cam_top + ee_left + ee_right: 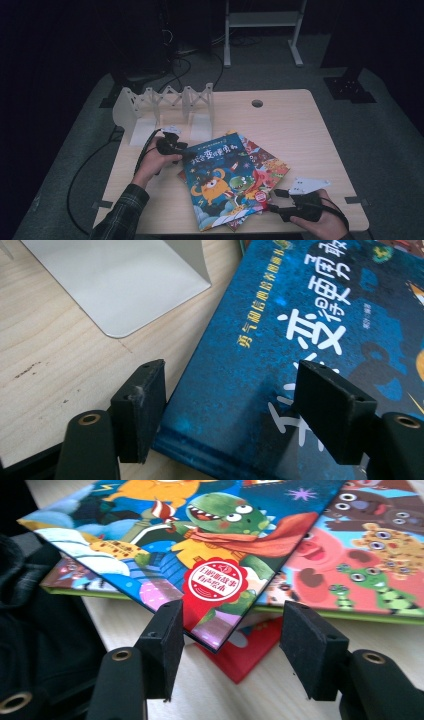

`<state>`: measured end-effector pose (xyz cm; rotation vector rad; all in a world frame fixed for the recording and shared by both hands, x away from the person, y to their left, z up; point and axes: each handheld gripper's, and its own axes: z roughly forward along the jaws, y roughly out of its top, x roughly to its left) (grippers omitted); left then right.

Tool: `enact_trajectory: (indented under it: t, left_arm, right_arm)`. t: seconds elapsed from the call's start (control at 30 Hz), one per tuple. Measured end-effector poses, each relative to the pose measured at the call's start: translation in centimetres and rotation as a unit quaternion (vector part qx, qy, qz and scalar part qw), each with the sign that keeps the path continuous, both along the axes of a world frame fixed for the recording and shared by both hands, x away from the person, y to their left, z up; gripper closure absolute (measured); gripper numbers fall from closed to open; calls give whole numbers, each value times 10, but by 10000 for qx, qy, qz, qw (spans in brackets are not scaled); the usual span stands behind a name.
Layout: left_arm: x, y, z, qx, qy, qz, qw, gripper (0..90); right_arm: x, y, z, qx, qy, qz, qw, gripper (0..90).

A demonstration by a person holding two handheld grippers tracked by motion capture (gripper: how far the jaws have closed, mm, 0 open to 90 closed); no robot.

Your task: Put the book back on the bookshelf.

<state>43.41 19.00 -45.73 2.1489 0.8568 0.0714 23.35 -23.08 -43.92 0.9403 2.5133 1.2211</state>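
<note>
A blue picture book with an orange monster and a green dinosaur tops a loose stack of books in the middle of the table. Under it lie a book with colourful monsters and a red one. My left gripper is at the blue book's far left corner. In the left gripper view it stands open, one pad beside the book's edge and the other over the blue cover. My right gripper is at the near right corner. Its jaws are open with that corner between them.
A white folding book rack stands at the back left of the wooden table; one of its flat base plates lies just beyond my left gripper. A cable hole sits near the far edge. Bare tabletop lies to the right of the books.
</note>
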Motion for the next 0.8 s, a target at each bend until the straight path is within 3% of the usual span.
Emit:
enact_trajectory:
  t: [0.33, 0.57, 0.8]
  left_arm:
    - [-9, 0, 7, 158, 126, -126, 9997, 292]
    - [-16, 5, 4, 116, 213, -122, 9996, 294]
    - [-26, 6, 8, 15, 220, -201, 9996, 283]
  right_arm:
    - [16, -12, -1, -161, -90, -364, 9992, 434]
    - [30, -17, 2, -269, -247, -616, 9974, 439]
    - [50, -21, 0, -556, -376, -892, 9937, 451]
